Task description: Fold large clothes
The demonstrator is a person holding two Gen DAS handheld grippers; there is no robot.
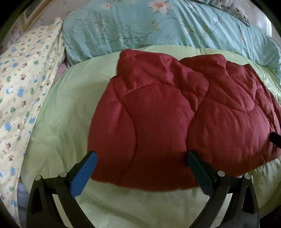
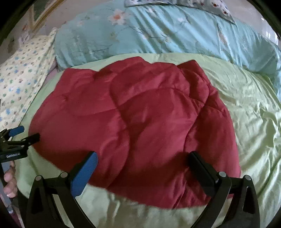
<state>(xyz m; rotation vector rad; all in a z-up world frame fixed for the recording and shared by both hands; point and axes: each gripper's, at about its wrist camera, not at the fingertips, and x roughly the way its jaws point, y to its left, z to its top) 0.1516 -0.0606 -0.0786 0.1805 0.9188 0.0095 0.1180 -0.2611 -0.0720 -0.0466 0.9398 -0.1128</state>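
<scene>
A dark red quilted padded garment (image 1: 166,112) lies folded in a puffy heap on the light green bedspread (image 1: 61,122); it also shows in the right wrist view (image 2: 137,126). My left gripper (image 1: 141,156) is open and empty, its fingers spread over the garment's near edge. My right gripper (image 2: 143,156) is open and empty, just above the garment's near edge. The left gripper (image 2: 26,135) shows in the right wrist view at the garment's left edge, with the person's hand below it. A dark tip of the right gripper (image 1: 275,137) shows at the garment's right edge.
A turquoise floral quilt (image 1: 166,29) is bunched along the far side of the bed. A pale yellow printed blanket (image 1: 22,98) lies at the left. The green bedspread (image 2: 245,108) stretches right of the garment. A framed picture (image 2: 42,12) hangs on the far wall.
</scene>
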